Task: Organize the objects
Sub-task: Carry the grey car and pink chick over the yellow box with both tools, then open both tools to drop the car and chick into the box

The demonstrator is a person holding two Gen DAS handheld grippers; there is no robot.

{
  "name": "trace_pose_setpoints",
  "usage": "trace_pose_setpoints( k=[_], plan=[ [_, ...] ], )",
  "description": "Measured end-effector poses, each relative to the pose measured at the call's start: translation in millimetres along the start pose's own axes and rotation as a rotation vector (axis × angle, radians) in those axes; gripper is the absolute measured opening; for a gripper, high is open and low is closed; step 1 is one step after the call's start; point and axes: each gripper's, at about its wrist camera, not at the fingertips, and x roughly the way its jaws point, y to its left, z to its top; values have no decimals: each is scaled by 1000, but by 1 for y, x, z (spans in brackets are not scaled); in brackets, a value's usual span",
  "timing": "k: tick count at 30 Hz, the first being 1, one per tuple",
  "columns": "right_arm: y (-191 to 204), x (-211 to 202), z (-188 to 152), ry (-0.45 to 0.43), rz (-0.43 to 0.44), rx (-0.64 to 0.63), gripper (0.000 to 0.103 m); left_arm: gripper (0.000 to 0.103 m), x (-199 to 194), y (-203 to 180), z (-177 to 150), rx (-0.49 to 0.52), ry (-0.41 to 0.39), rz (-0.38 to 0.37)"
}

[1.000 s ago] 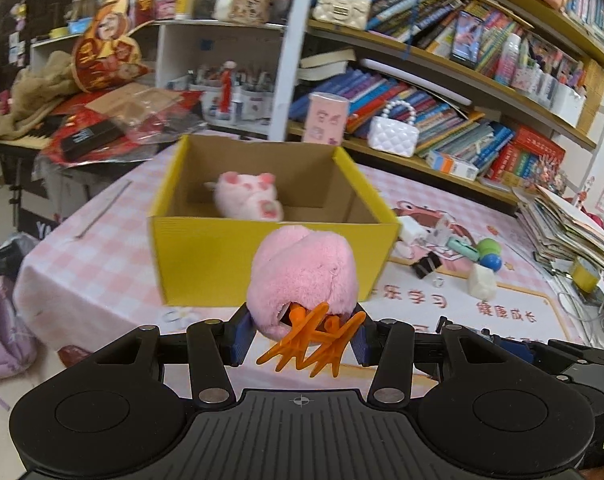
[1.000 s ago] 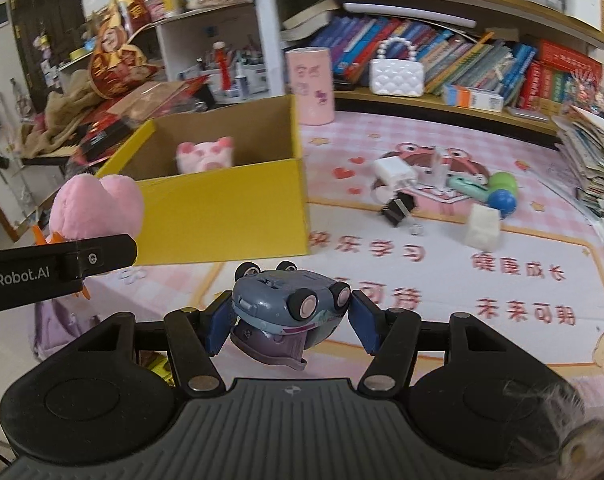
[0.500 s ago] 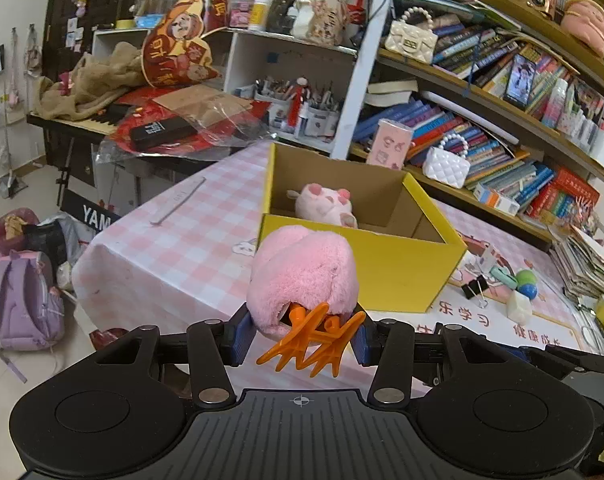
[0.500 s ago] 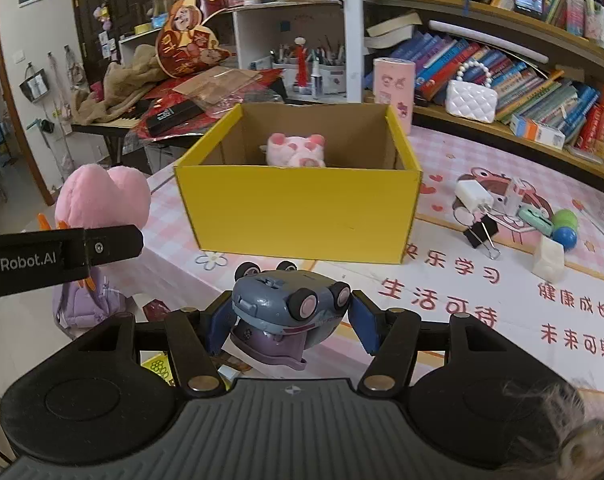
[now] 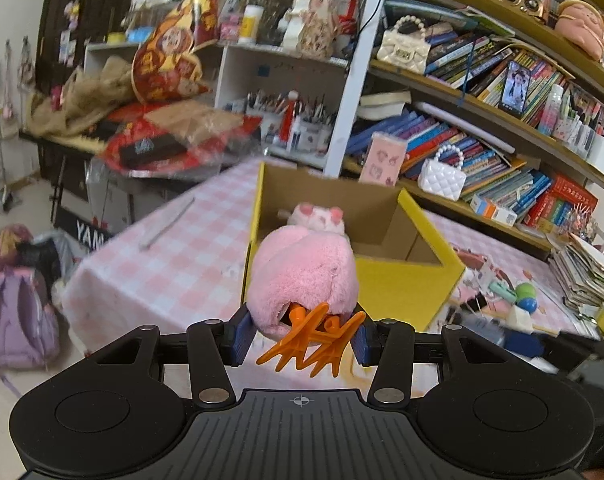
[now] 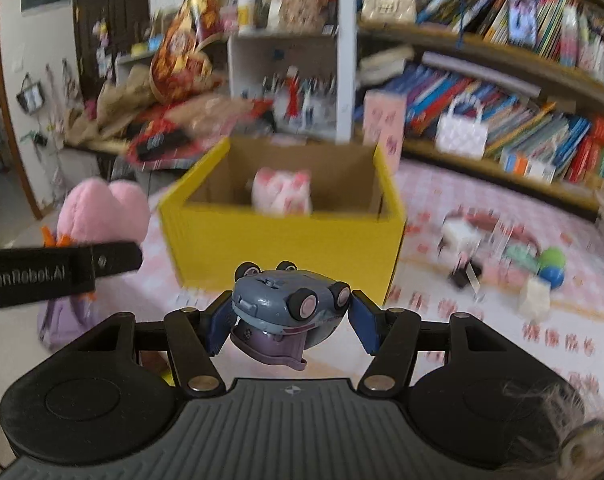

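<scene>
i hold two things, one in each gripper. my left gripper point(image 5: 302, 334) is clamped on one pink plush toy point(image 5: 304, 276) with orange feet hanging down toward the camera; the blue pads point(image 5: 241, 330) press its sides. my right gripper point(image 6: 287, 320) is clamped on one grey-blue toy car point(image 6: 285, 300), tipped so three of its wheels show, with a purple underside below.

ahead stands one yellow box point(image 6: 285, 240), open at the top, on the pink checked tablecloth point(image 5: 161, 264). inside it lies one pink-and-white plush pig point(image 6: 281, 192), toward the back wall. from the left wrist view the pink plush toy sits in front of the box's near left corner, off the table, not yet over the opening. from the right wrist view the toy car is just before the box's near wall and below its rim.

to the right of the box the cloth carries a small scatter: one white charger block point(image 6: 460, 234), one black binder clip point(image 6: 468, 274), one white eraser-like block point(image 6: 536, 298), one green ball point(image 6: 552, 258) touching one blue ball point(image 6: 552, 276). they lie well apart from the box.

the table's left edge drops to the floor, where one purple backpack point(image 5: 13, 320) rests. beyond the box, one pink cup point(image 5: 384, 158) and one white quilted handbag point(image 5: 442, 174) sit by the bookshelf.
</scene>
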Motion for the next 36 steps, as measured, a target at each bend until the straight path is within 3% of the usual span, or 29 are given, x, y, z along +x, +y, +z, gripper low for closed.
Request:
trace_pose_setpoints(
  k=[5, 10, 15, 23, 36],
  plan=[
    [-12, 11, 32, -120, -15, 0, 59, 46, 12, -8, 26, 30, -68, 19],
    [-24, 37, 58, -139, -9, -19, 59, 46, 39, -17, 51, 32, -88, 32],
    [-33, 72, 74, -103, 8, -42, 59, 46, 67, -26, 63, 39, -72, 45],
    [-46, 119, 80, -9, 39, -60, 59, 47, 115, -31, 58, 20, 27, 67],
    [-41, 175, 76, 148, 84, -165, 59, 47, 148, -24, 54, 1, 119, 102]
  ],
)
